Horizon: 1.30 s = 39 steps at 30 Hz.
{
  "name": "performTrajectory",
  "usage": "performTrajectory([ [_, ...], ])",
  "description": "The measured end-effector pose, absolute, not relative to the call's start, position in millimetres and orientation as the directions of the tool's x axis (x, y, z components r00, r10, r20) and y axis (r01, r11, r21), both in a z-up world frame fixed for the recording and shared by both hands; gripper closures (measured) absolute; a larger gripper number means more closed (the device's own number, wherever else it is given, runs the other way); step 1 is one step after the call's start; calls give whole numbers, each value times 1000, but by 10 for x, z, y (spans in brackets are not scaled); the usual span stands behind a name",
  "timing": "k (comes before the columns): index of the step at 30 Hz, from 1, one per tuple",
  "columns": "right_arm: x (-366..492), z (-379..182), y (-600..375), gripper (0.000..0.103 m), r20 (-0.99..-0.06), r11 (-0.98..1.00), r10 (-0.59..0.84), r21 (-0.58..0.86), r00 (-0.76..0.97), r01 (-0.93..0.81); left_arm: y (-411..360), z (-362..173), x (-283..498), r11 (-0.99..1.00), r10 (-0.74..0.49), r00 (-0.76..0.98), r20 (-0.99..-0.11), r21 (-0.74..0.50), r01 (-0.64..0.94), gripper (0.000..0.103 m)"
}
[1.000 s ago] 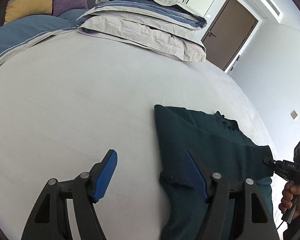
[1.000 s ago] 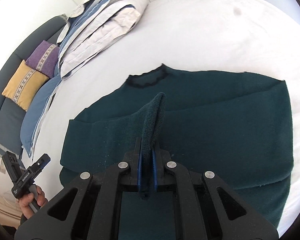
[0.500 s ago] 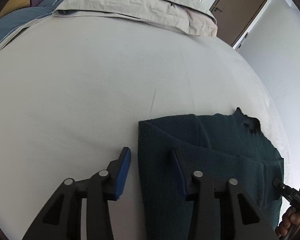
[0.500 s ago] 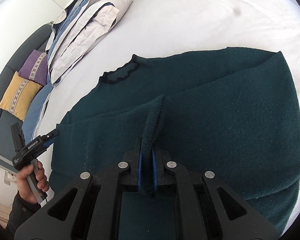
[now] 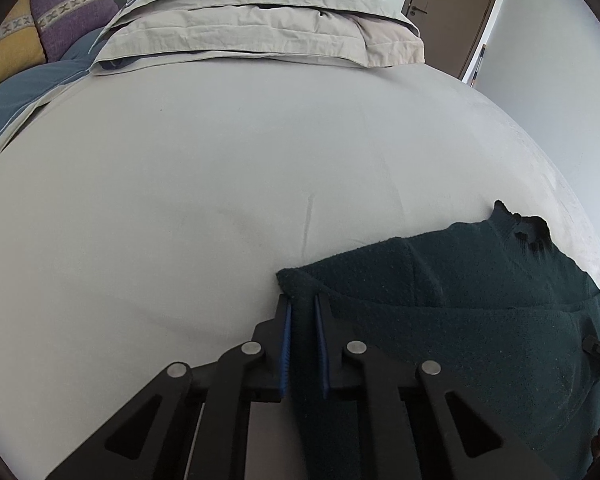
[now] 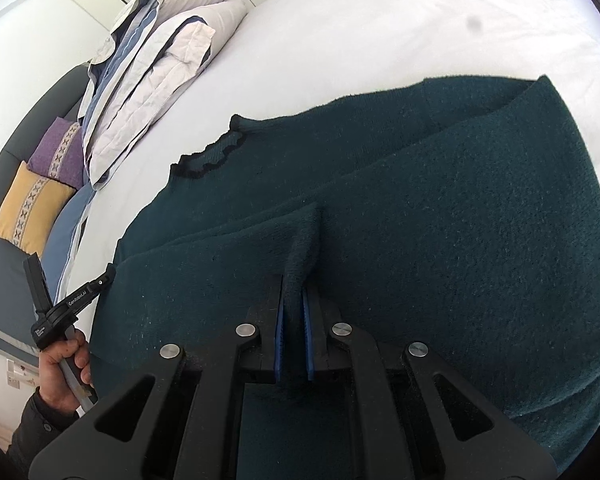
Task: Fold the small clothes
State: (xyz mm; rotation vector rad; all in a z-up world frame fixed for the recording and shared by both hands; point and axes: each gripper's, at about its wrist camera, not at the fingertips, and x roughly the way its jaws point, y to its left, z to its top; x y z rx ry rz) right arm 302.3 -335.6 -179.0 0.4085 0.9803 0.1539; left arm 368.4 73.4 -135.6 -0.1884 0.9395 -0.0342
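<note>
Both grippers, left (image 5: pixel 303 312) and right (image 6: pixel 294 292), pinch thick folds of the dark green knitted sweater (image 6: pixel 440 240) lying below the stacked pillows (image 6: pixel 152 72); uneven lifting could unravel its fold.

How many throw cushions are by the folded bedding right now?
2: a purple cushion beside the folded bedding, and a yellow cushion next to it, farther from the bedding. Others may be hidden behind the stack.

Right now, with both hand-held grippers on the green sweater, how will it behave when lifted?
The green sweater is probably floppy: it bunches into a ridge where the right hand-held gripper pinches it. Its thick, fuzzy knit likely resists slipping in the left hand-held gripper. The unheld middle would probably sag onto the bed.
</note>
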Motion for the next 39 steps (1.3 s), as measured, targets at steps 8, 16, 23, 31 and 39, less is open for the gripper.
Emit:
performTrajectory([
  [8,2971,-1513,-3289,97,-768,953,229,302,598,23,779,-1368,3654,979,-126,610,-782,-199,-53,90],
  [16,3027,-1852,-3516,97,-755,906,309,418,578,61,832,-1370,3617,968,-157,623,-766,-244,-56,88],
  [23,2769,-1610,-3610,65,-732,895,305,439,610,79,1122,-1068,3196,933,-229,640,-733,-352,-69,83],
  [31,2517,-1500,-3301,54,-763,934,278,356,584,21,634,-1082,2724,992,-110,617,-779,-119,27,68],
  [39,2426,-1664,-3583,75,-764,910,248,394,596,127,642,-1364,2744,1000,-29,604,-796,-29,9,64],
])
